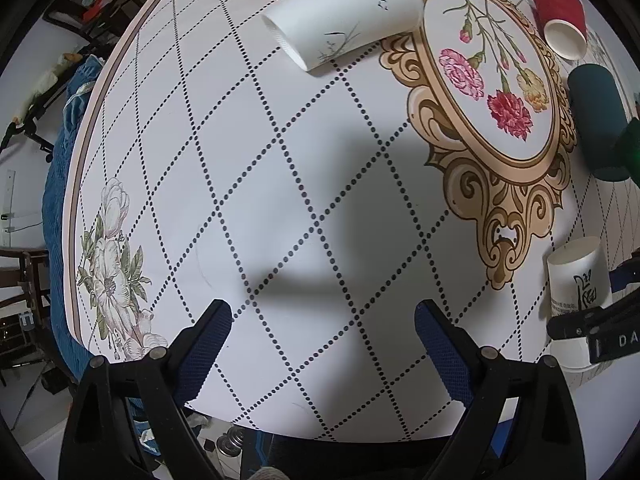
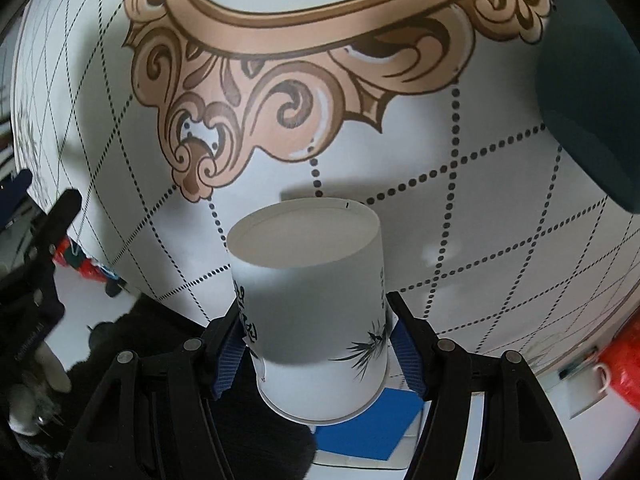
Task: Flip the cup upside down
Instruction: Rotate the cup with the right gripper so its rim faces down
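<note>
While its two blue-padded fingers press on opposite sides of the white paper cup [image 2: 316, 320], the right gripper [image 2: 316, 332] holds it clamped with the base up and the rolled rim down, above the near edge of the table [image 2: 500, 216]. Ink-brush bamboo leaves and black brush characters mark the cup wall; the characters are partly covered by the left pad and cannot be read. Ahead and to the right of this claw a dark teal cup [image 2: 592, 92] is cut off by the frame edge.

From the left wrist view, the left gripper [image 1: 323, 344] hovers over the floral tablecloth with its fingers spread wide and nothing between them. Far ahead of it lies a second white cup [image 1: 344, 12] on its side, printed with small birds and a grass sprig; a red cup [image 1: 560, 16] lies beyond to the right. At the right edge the held cup shows again, with the letters "DA" visible on the other gripper's body, the rest cut off.
</note>
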Demonstrator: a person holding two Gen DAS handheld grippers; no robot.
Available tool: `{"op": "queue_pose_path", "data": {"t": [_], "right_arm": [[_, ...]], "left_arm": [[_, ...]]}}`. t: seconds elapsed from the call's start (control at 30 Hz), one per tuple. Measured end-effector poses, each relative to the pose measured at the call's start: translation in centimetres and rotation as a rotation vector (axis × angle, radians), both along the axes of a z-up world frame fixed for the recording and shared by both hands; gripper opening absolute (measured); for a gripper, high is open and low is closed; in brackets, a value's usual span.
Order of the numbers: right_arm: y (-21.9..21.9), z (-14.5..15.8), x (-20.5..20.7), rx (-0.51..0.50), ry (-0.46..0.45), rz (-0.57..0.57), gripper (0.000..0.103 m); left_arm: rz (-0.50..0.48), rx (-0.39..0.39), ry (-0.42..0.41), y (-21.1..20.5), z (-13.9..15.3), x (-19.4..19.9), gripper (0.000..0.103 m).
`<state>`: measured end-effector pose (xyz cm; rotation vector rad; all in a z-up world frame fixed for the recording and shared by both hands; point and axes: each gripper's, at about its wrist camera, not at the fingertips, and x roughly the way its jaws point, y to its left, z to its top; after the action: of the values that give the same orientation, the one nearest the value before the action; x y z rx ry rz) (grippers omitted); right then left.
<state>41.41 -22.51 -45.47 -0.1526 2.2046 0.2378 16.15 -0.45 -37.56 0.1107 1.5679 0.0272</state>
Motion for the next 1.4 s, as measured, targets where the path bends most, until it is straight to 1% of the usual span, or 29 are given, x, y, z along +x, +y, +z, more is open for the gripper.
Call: {"op": "queue_pose_path", "data": {"t": [0.03,0.07,0.1,0.13,0.2,0.23,0.4,0.43,0.53,0.6,0.67,0.77,0.87,0.97,1.07,1.1,1.13,1.17,1.23,1.27,1.33,1.37,1.4], "right_arm": [[-0.9,0.0,0.2,-0.010,-0.001,-0.007,0.070],[-0.6,-0.4,0.3,-0.018,-0.001,-0.005,0.077],[-0.4,0.1,0.7,-0.025,-0.001,0.001,0.080],[-0.3,0.6,1.0,-0.026,-0.008,0.004,0.081],[-0.5,1.1,1.4,-0.038,-0.049,0.048,0.081],[0.3,1.5,0.7,-0.043,-0.061,0.065,0.081],[1.1,2.6,1.3,-0.082,-0.149,0.225,0.081],[1.3,3.0,1.6,-0.085,-0.160,0.245,0.080],[1.5,3.6,1.9,-0.086,-0.199,0.274,0.061],[1.3,4.2,2.3,-0.085,-0.228,0.282,0.061],[1.6,5.3,2.8,-0.084,-0.256,0.286,0.061],[0.7,7.0,3.7,-0.068,-0.333,0.255,0.061],[-0.2,8.9,4.8,-0.042,-0.428,0.208,0.061],[-1.8,11.7,6.4,0.008,-0.580,0.109,0.061],[-2.8,13.3,7.5,0.054,-0.717,0.020,0.061],[-3.3,13.8,7.6,0.075,-0.784,-0.024,0.061],[-3.7,14.1,7.8,0.091,-0.832,-0.054,0.061],[-3.9,14.5,7.6,0.104,-0.877,-0.082,0.061],[-3.0,14.2,6.5,0.118,-0.958,-0.110,0.061],[-1.9,14.3,4.8,0.122,-0.985,-0.113,0.061],[-0.2,13.5,3.0,0.124,-1.060,-0.089,0.061],[1.6,12.5,2.0,0.123,-1.083,-0.074,0.061],[1.7,12.6,1.4,0.123,-1.101,-0.058,0.061]], "left_arm": [[-0.004,0.000,0.000,-0.2,0.0,0.0,0.094],[-0.007,0.001,0.000,-0.3,0.1,0.0,0.094],[-0.010,0.001,0.000,-0.4,0.1,0.0,0.094],[-0.013,0.002,-0.001,-0.6,0.1,-0.1,0.094],[-0.015,0.003,0.000,-0.7,0.1,0.0,0.094],[-0.017,0.004,0.001,-0.8,0.1,-0.1,0.094],[-0.023,0.009,-0.001,-1.0,0.2,-0.1,0.094],[-0.025,0.010,-0.001,-1.1,0.3,-0.2,0.094],[-0.029,0.012,-0.005,-1.4,0.6,-0.2,0.094],[-0.030,0.011,-0.007,-1.5,0.8,-0.3,0.094],[-0.030,0.011,-0.009,-1.6,0.8,-0.4,0.094],[-0.024,0.012,-0.010,-1.8,1.0,-0.4,0.094],[-0.010,0.009,-0.008,-1.4,1.0,-0.2,0.094],[0.006,0.008,-0.007,-0.7,1.1,0.1,0.094],[0.022,0.013,-0.004,0.0,1.1,0.3,0.094],[0.025,0.014,-0.002,0.1,1.0,0.4,0.094],[0.028,0.018,-0.001,0.3,1.0,0.5,0.094],[0.030,0.022,-0.001,0.4,1.0,0.7,0.094],[0.032,0.030,-0.003,0.7,1.0,0.9,0.094],[0.031,0.032,-0.003,0.9,1.0,1.0,0.094],[0.029,0.039,-0.006,0.8,1.1,1.1,0.094],[0.028,0.041,-0.007,0.8,1.1,1.1,0.094],[0.027,0.042,-0.007,0.8,1.2,1.1,0.094]]}}
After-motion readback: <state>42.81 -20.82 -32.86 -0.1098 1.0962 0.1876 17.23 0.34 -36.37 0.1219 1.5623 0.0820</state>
